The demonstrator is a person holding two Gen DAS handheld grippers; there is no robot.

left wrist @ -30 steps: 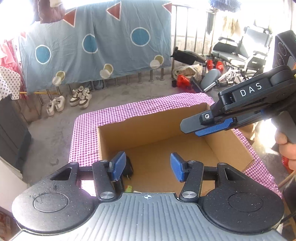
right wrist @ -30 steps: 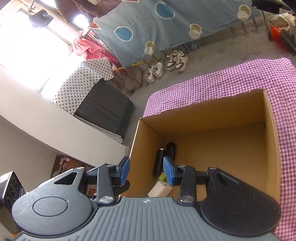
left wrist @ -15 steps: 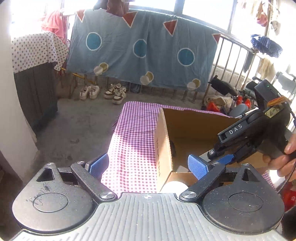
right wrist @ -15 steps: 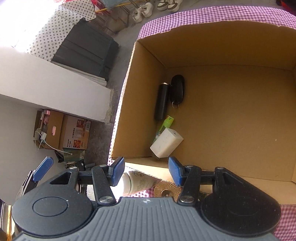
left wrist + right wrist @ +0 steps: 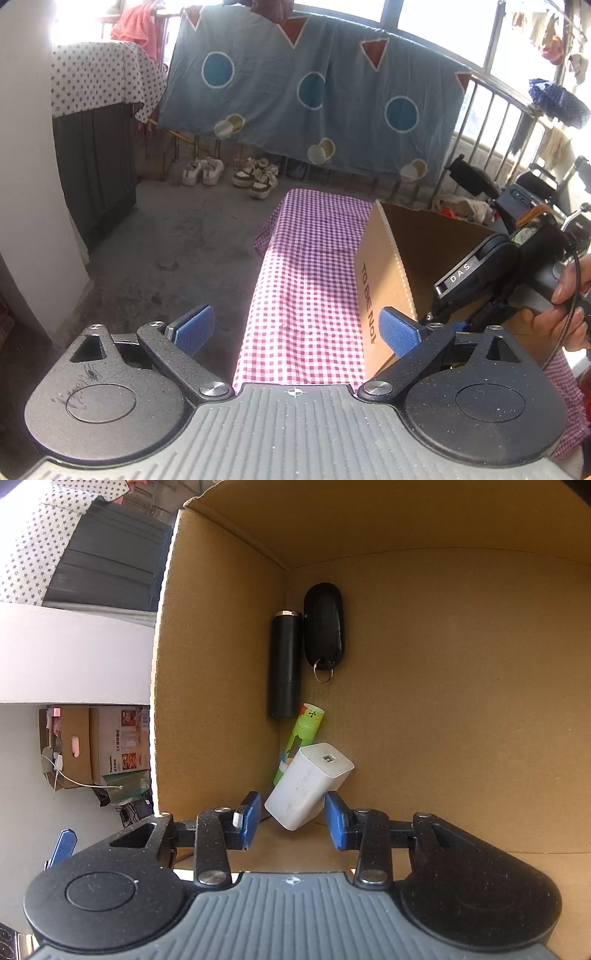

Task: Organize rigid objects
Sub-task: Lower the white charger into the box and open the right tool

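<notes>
Right tool (image 5: 289, 815): jaws wide, empty, inside cardboard box (image 5: 443, 709), white charger (image 5: 308, 786) just beyond.
Left tool (image 5: 295, 328): jaws wide, empty, over checkered counter (image 5: 310, 280).

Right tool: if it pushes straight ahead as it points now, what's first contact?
Probably the white USB charger, lying between the open right tool's fingers inside the cardboard box. Depth is uncertain.

The right gripper (image 5: 290, 819) is dropping deeper into the cardboard box (image 5: 461, 701), its spread fingers now flanking the white charger (image 5: 308, 786), while the left gripper (image 5: 295, 328) is swinging leftward, opening wider.
</notes>
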